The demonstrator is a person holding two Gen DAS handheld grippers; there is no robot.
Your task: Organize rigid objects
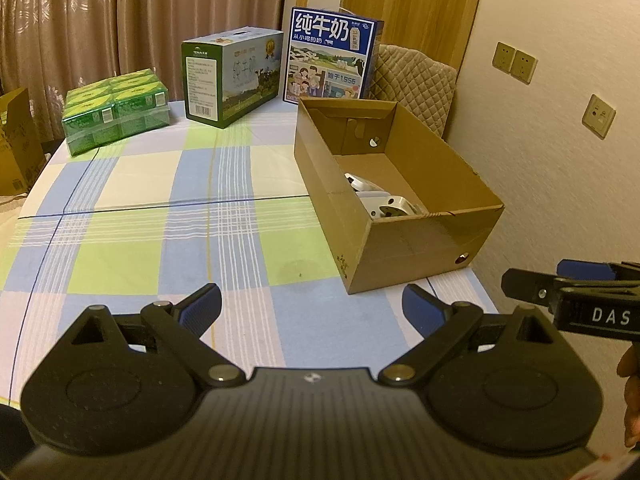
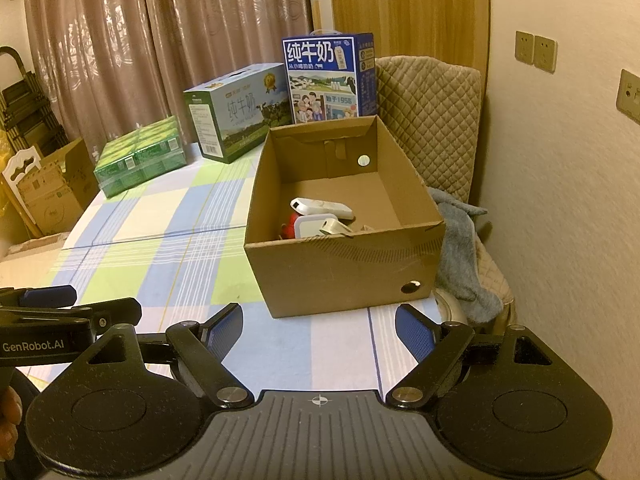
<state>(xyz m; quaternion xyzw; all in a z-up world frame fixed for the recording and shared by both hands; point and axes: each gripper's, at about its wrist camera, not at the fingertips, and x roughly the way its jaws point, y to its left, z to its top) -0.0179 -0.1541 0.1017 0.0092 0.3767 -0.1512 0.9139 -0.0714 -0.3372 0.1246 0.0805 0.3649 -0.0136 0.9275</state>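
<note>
presently: left gripper [image 1: 312, 312] and right gripper [image 2: 319, 330] gaping wide, empty; ribbed blue pads; open corrugated cardboard box [image 2: 340, 276], smooth white plastic items [image 2: 320, 216] inside.

Open brown corrugated-cardboard box [image 2: 340, 276], matt, w/ glossy white plastic items [image 2: 322, 208] inside; blue-green-white checked cloth table cover [image 1: 160, 208], soft matt; green shrink-wrapped carton pack [image 1: 116, 110], shiny film; black matt plastic grippers w/ ribbed blue pads [image 2: 224, 334].
</note>
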